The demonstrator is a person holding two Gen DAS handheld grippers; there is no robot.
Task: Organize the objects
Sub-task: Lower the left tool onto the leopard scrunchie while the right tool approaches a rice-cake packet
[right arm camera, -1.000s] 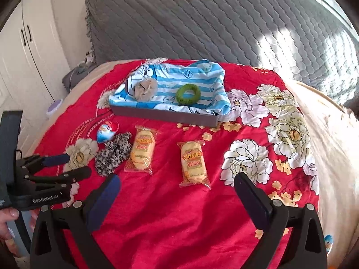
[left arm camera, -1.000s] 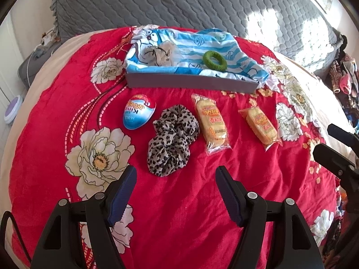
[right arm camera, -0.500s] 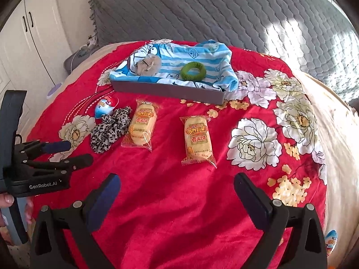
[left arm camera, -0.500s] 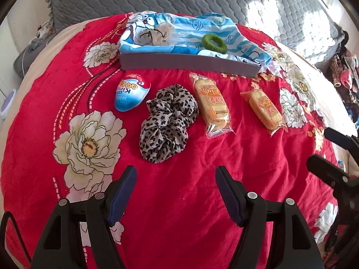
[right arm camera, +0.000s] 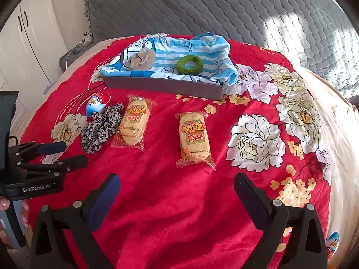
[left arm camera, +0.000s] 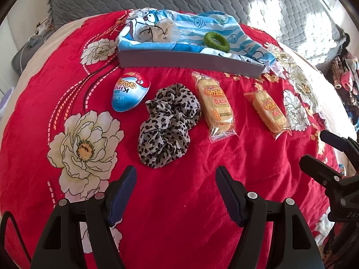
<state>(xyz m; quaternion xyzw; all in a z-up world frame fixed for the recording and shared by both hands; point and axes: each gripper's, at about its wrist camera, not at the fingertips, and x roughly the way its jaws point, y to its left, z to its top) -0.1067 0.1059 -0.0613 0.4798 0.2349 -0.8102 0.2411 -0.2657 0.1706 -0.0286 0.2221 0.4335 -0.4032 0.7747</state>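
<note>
Bedspread (left arm camera: 179,201) in red with white flowers is carrying everything. From the left of the left wrist view: blue egg-shaped toy (left arm camera: 130,94), leopard scrunchie (left arm camera: 168,124) just beside it, then two wrapped rice cakes (left arm camera: 215,106) (left arm camera: 269,111) lying apart. Above them, in the upper middle, a grey tray (left arm camera: 190,60) is holding a blue striped cloth (left arm camera: 190,30) and a green ring (left arm camera: 216,42). You are holding the left hand-held gripper (left arm camera: 176,190) and right hand-held gripper (right arm camera: 177,190) apart, gripping nothing.

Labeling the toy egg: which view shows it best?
Left wrist view: the egg lies whole, with its printed top facing the camera. In the right wrist view it is small, far off and partly hidden behind the scrunchie.
</note>
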